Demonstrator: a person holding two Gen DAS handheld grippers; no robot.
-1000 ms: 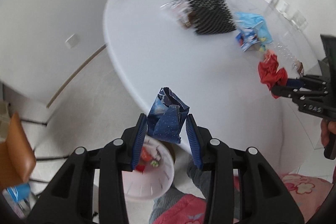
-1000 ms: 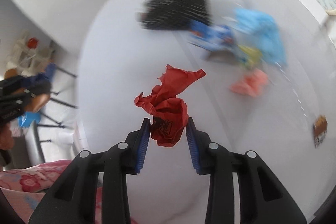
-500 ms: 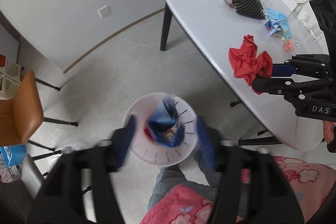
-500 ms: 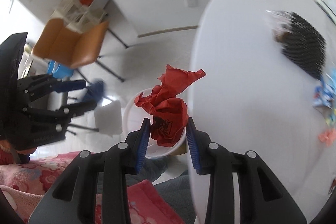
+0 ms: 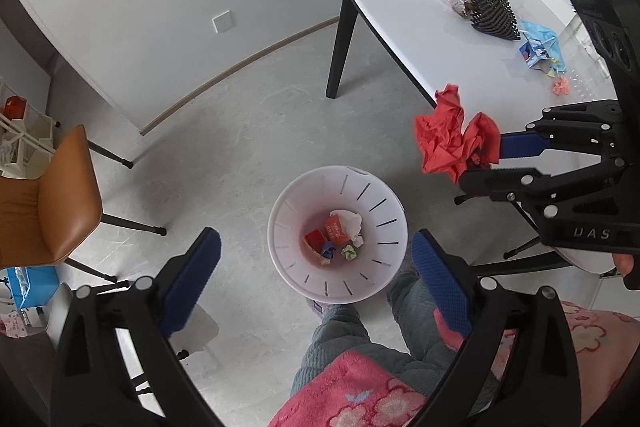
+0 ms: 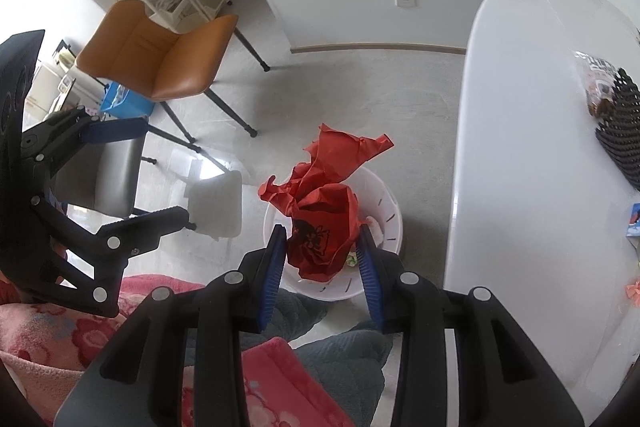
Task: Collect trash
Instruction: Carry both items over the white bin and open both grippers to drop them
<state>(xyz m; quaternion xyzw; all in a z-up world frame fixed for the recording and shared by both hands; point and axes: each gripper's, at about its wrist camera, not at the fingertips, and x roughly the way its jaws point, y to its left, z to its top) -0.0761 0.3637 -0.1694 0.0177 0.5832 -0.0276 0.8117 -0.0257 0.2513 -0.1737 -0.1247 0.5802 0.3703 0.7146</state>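
Hanging over the white bin so trash falls in, the left gripper is opening with nothing inside, while the right gripper, starting to open, holds red paper.

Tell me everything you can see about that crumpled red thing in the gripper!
The crumpled red wrapper looks like thin, shiny plastic or paper, wrinkled into a loose wad with a pointed flap sticking up. A black printed mark shows on its lower front. It sits between the blue jaws of the right gripper, which are opening, though the pads seem to touch its sides. It hangs in the air just above the white trash bin on the floor, beside the white table.
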